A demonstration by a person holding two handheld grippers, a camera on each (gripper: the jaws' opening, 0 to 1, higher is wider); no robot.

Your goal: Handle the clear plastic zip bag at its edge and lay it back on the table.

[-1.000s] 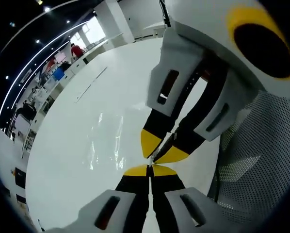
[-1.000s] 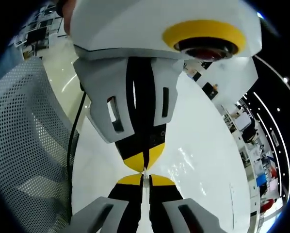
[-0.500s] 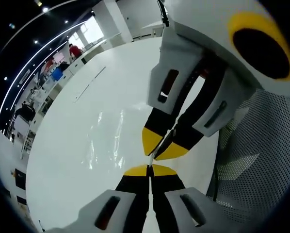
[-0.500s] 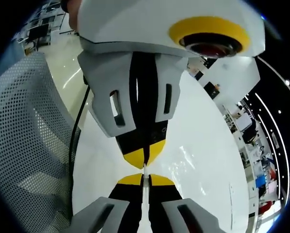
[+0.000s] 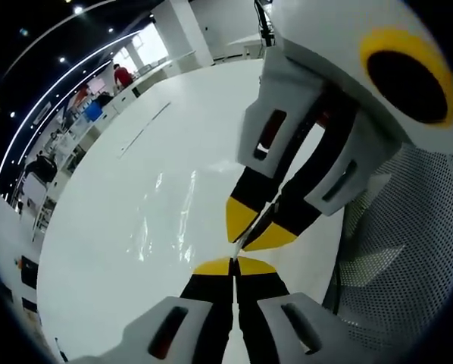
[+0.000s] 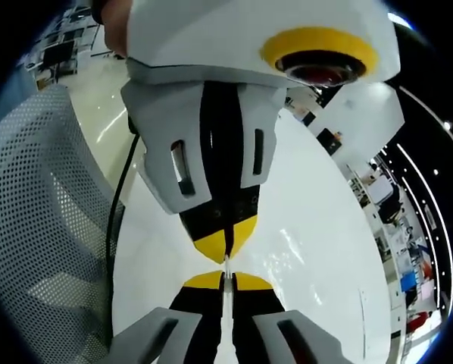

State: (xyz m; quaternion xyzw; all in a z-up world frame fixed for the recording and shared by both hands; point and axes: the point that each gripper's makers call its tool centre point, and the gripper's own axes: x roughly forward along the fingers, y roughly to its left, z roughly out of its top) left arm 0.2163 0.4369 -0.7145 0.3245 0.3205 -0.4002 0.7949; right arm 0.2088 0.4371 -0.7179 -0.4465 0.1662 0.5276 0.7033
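Compared with half a second ago, little differs: both grippers remain tip to tip, and the left gripper view has merely shifted slightly. Left gripper point(image 5: 233, 266), jaws pressed together on the thin edge of the clear plastic zip bag point(image 5: 166, 216); right gripper point(image 5: 249, 231) meets it from 1 o'clock, likewise pinching that edge. In the right gripper view, the right gripper point(image 6: 223, 280) faces the left gripper point(image 6: 225, 244) at 12 o'clock. Bag film glints toward 10 o'clock over the glossy white table point(image 5: 105, 250). A white mesh chair point(image 6: 45, 227) stands at 9 o'clock; open-plan office with ceiling light strips point(image 5: 52, 83) beyond.
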